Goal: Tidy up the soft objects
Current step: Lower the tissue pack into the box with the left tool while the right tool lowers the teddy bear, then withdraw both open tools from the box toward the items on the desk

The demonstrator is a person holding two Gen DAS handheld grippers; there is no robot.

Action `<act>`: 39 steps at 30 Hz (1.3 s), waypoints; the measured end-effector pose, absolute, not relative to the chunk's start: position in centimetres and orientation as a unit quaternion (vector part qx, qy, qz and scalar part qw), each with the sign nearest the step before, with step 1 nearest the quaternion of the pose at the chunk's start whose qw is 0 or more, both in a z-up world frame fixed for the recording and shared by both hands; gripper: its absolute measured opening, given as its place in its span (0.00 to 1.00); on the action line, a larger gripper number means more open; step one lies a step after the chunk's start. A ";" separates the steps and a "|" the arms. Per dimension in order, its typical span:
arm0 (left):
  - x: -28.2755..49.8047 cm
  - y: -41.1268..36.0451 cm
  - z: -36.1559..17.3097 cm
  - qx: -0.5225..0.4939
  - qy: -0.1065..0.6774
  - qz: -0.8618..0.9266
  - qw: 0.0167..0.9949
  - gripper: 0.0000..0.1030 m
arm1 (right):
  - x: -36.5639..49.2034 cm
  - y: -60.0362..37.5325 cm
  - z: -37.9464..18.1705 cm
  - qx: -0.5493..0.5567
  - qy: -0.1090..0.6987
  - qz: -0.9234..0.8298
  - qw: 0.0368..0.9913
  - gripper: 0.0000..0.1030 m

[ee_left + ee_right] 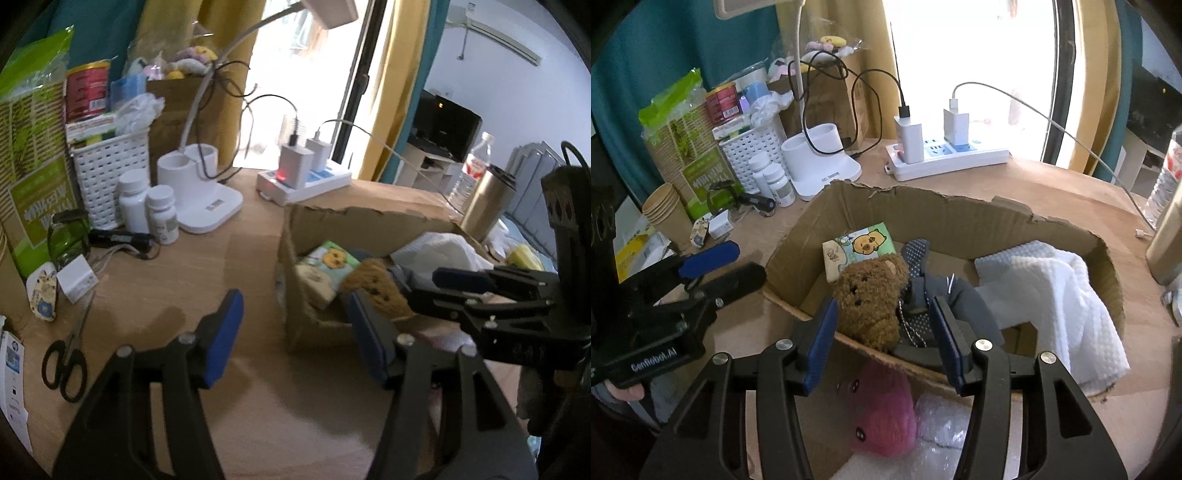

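Lettering "GenRobot.AI" legible on left tool (713, 266) body, seen at 9 o'clock in right wrist view. Green print on paper pack (703, 181) too blurred to read.

Inside box (945, 210): one brown bear (871, 299), one cartoon-printed pack (858, 251), one grey dotted cloth (919, 254), one white towel (1056, 291). Outside box, at 6 o'clock: one pink plush (882, 410). On surface (229, 266): two white bottles (147, 206), one pair of scissors (68, 354), one power strip (949, 158) with two chargers.

Right tool (882, 339) released, fingers spread, hovering over near box wall with bear between them, no contact visible. Left tool (295, 339) released, fingers spread, above bare surface beside box at 3 o'clock.
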State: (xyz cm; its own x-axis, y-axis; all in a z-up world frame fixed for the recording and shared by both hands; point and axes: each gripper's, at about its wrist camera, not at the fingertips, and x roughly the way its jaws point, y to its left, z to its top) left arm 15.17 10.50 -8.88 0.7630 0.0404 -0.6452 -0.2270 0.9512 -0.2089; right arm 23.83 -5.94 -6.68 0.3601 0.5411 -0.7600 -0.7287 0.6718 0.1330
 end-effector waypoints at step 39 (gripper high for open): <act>10.8 4.3 -8.7 -0.113 0.344 0.031 0.931 0.74 | 17.9 -14.3 -6.5 -0.079 0.400 0.347 0.845 0.53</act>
